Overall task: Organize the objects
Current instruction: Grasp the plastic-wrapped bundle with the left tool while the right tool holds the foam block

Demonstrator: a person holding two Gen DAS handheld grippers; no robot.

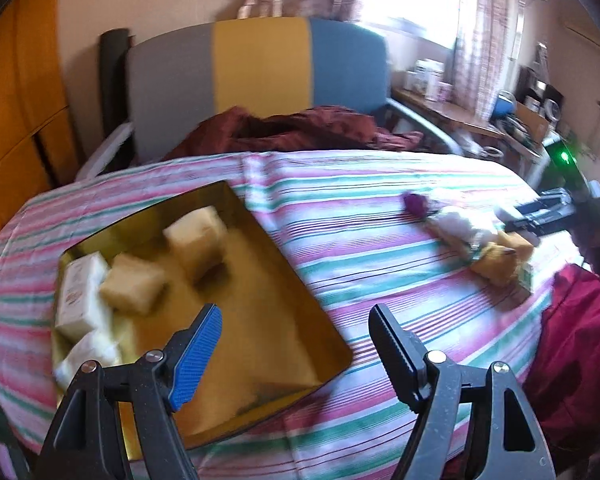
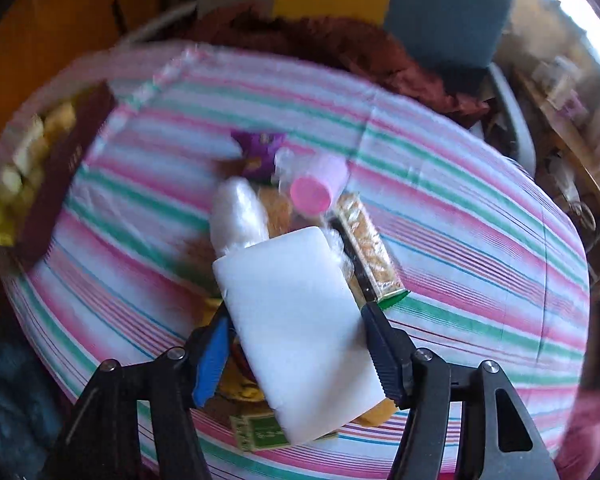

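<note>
We see a striped cloth [image 1: 380, 208] covering the table, with a gold tin [image 1: 260, 300] on its left side holding several wrapped soap bars [image 1: 132, 288], and a small pile of packets [image 2: 268, 184] lying further right. Our left gripper [image 1: 296, 320] hangs spread and empty over the tin's near right corner. Our right gripper [image 2: 296, 340] pinches a white bar [image 2: 296, 320] just above the pile.

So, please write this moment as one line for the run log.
left gripper: open, over gold tin | right gripper: shut on white block | pile: on striped cloth
</note>
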